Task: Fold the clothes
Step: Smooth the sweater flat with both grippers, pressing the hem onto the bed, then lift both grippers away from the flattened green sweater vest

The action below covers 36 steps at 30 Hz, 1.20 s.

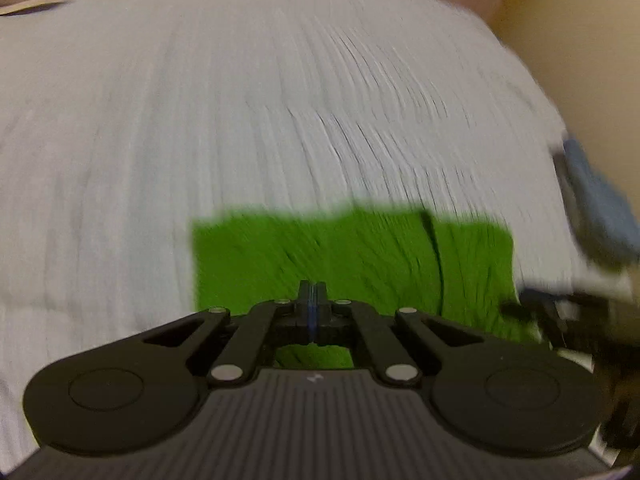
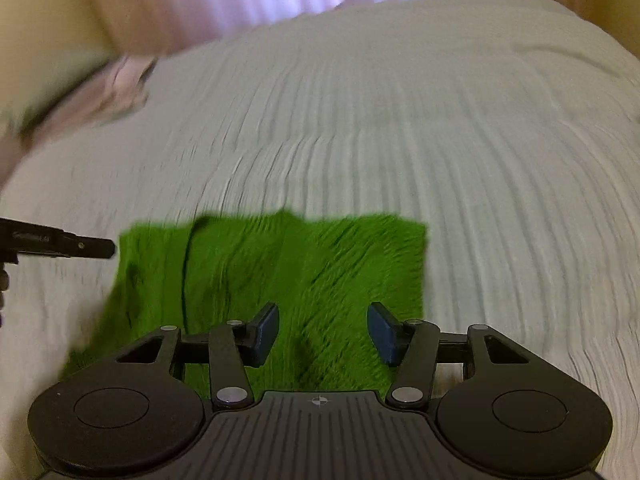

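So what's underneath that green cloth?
The green cloth lies flat on a white ribbed bedspread, which shows all around it. Whatever lies directly beneath the cloth is covered. The right claw hangs open above it.

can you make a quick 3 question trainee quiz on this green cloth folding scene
1. True or false: the right hand-held gripper is shut.
2. What colour is the cloth lying on the white bedspread?
3. Which one has its fingers closed together? A: left hand-held gripper; B: right hand-held gripper.

Key: 1 false, it is open above the cloth. 2 green. 3 A; whether it pinches any cloth cannot be told.
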Each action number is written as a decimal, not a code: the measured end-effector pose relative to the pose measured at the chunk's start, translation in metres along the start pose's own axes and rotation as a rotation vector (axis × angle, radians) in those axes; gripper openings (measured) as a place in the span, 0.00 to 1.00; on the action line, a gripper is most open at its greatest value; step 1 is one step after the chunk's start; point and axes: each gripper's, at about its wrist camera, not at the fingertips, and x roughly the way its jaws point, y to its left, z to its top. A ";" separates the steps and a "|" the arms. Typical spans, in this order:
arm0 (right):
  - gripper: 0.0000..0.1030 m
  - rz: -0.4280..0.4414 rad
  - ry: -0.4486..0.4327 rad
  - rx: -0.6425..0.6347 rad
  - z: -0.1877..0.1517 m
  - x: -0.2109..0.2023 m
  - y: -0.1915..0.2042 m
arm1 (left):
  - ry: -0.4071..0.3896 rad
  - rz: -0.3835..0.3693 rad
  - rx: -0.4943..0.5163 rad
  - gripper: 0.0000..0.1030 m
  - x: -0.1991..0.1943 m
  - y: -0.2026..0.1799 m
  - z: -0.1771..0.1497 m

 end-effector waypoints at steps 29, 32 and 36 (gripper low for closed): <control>0.52 0.059 -0.144 0.119 0.023 -0.001 0.029 | -0.118 0.134 0.032 0.02 0.021 -0.020 0.040; 0.52 0.022 -0.097 0.081 -0.010 -0.029 0.028 | -0.097 0.098 0.012 0.02 0.014 -0.027 0.015; 0.52 0.001 0.035 0.039 -0.083 -0.057 0.038 | 0.012 0.101 -0.003 0.02 -0.008 -0.045 -0.071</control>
